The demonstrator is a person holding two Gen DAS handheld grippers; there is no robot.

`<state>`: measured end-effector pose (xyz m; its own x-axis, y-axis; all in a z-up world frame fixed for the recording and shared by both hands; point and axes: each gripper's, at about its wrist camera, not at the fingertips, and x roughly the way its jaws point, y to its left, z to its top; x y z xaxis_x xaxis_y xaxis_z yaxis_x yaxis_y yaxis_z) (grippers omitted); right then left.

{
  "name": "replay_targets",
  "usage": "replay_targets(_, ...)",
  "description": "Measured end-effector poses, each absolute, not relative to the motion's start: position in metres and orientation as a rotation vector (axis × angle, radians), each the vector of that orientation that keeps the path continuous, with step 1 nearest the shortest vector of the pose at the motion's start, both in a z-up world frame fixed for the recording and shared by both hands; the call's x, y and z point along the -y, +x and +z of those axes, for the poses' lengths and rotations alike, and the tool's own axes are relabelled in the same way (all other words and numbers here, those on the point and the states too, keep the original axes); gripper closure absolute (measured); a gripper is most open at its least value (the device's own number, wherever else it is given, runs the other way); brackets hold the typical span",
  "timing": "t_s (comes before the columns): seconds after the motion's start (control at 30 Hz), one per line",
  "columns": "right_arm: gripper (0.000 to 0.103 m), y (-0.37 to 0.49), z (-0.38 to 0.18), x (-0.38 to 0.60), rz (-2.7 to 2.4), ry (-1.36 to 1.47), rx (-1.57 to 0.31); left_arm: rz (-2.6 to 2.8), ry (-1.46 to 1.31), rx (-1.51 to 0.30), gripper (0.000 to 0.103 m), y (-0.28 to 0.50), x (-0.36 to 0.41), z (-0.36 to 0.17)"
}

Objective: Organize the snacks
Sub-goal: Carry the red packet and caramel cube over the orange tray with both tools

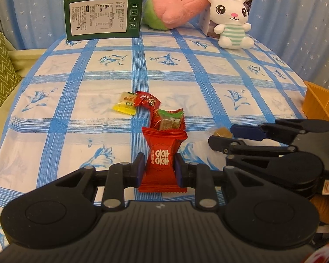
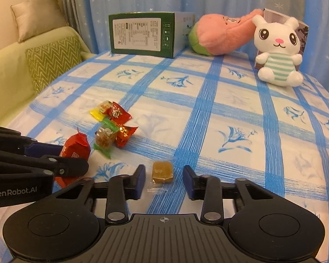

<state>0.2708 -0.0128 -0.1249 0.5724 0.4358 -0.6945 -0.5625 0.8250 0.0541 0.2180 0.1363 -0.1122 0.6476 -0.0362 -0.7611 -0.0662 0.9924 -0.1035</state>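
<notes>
In the left wrist view my left gripper (image 1: 158, 168) is shut on a red candy packet (image 1: 162, 153) with white characters, held upright just above the checked tablecloth (image 1: 208, 81). Beyond it lies a small heap: a yellow candy (image 1: 125, 105), a red candy (image 1: 148, 100) and a green-wrapped nut bar (image 1: 171, 120). In the right wrist view a brown candy in clear wrap (image 2: 162, 172) lies on the cloth between the pads of my right gripper (image 2: 164, 180). A gap shows on each side of it, so that gripper is open. The left gripper (image 2: 73, 156) with its red packet shows at that view's left.
At the table's far edge stand a green box (image 1: 103, 16), a pink and green plush (image 1: 175, 8) and a white rabbit plush (image 1: 232, 22) against a small carton. An orange bin (image 1: 320, 103) sits at the right edge. A sofa with a zigzag cushion (image 2: 52, 61) lies left.
</notes>
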Motion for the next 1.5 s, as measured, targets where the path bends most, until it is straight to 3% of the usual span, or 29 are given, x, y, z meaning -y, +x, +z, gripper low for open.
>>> replay_targets(0.03, 0.081, 0.27, -0.124, 0.012, 0.595, -0.188, -0.759, 0.017, -0.128, -0.866, 0.078, 0.218, -0.136, -0.112)
replay_targets(0.87, 0.081, 0.162, -0.033, 0.126, 0.422, -0.067, -0.685, -0.074, -0.117, -0.813, 0.078, 0.146, -0.044, -0.056)
replay_targets(1.5, 0.081, 0.102, -0.001, 0.216, 0.303, 0.014, -0.662, -0.187, -0.086, -0.814, 0.079, 0.1, 0.038, -0.026)
